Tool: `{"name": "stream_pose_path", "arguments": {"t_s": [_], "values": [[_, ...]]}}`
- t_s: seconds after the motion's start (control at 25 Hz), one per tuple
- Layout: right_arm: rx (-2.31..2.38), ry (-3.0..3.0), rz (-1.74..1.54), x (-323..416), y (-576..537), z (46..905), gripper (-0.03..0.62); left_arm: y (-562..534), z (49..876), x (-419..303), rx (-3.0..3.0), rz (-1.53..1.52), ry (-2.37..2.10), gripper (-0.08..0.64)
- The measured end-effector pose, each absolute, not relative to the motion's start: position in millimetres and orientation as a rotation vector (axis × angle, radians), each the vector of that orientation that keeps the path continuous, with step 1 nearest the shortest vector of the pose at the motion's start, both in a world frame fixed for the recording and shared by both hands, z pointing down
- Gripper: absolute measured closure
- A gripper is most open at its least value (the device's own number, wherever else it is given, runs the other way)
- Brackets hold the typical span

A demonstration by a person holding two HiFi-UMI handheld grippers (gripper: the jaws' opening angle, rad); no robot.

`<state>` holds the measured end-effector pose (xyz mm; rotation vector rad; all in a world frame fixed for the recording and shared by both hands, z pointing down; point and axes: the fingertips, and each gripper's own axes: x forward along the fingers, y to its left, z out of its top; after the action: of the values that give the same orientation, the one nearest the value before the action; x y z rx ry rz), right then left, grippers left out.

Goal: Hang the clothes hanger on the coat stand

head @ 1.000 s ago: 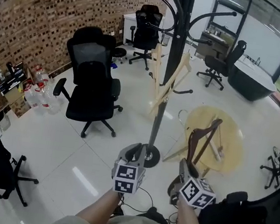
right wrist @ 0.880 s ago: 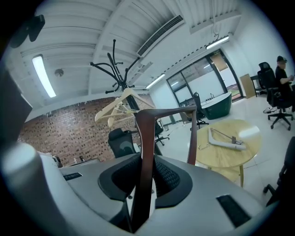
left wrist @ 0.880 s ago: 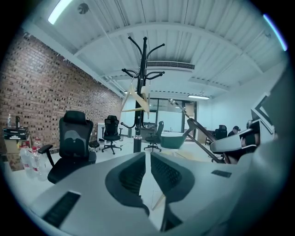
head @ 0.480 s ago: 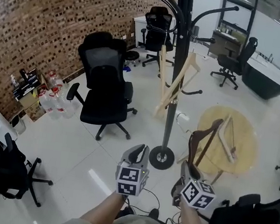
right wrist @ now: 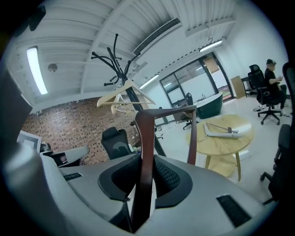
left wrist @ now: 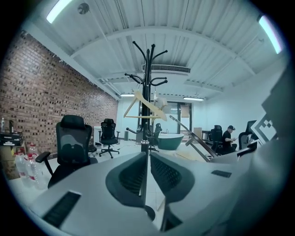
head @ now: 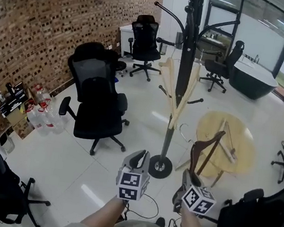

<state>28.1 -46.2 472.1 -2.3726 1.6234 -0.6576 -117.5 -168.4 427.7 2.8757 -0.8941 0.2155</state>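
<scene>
1. Low in the head view, both forearms reach forward side by side. The left gripper [head: 138, 159] and right gripper [head: 186, 179] are near each other and point out nearly level, tipped slightly down.
2. Left gripper: jaws closed to a thin slit, with nothing between them.
3. Right gripper: jaws clamped on one arm of the dark brown hanger [right wrist: 144, 152]. The hanger [head: 203, 149] rises from the jaws, up and away from the person.
4. That hanger is apart from the stand [head: 181, 84], to the right of its pole.
5. The stand's round base [head: 160, 167] sits on the white floor just ahead of the left gripper. Its black hooks branch out at the top of the frame.
6. Pale hangers [head: 178, 97] already hang on the stand, against the pole.
7. A round wooden table [head: 239, 159] stands right of the stand, behind the held hanger. A spare hanger [head: 229, 148] lies on it.
8. A black chair [head: 94, 101] stands left of the stand, with more chairs further back.
9. Clear bottles [head: 39, 110] stand on the floor by the brick wall [head: 55, 26] at far left.
10. A dark tub [head: 252, 81] sits by the glass at the back right.
</scene>
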Motion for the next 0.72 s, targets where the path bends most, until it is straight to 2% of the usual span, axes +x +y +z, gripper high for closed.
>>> {"name": "stream_pose_path", "arguments": {"t_s": [0.32, 0.56, 0.72], "values": [[-2.444, 1.430, -0.669, -70.7, -84.5, 486.9, 0.509, -225.9, 440.7, -217.2, 2.913, 0.264, -0.754, 0.514], [-2.440, 1.412, -0.695, -81.2, -96.5, 504.1, 0.511, -237.5, 450.6, -220.4, 2.913, 0.270, -0.728, 0.514], [-2.412, 1.414, -0.706, -63.4, -111.5, 511.1, 0.511, -246.6, 449.2, -202.7, 2.933, 0.287, -0.746, 0.514]]}}
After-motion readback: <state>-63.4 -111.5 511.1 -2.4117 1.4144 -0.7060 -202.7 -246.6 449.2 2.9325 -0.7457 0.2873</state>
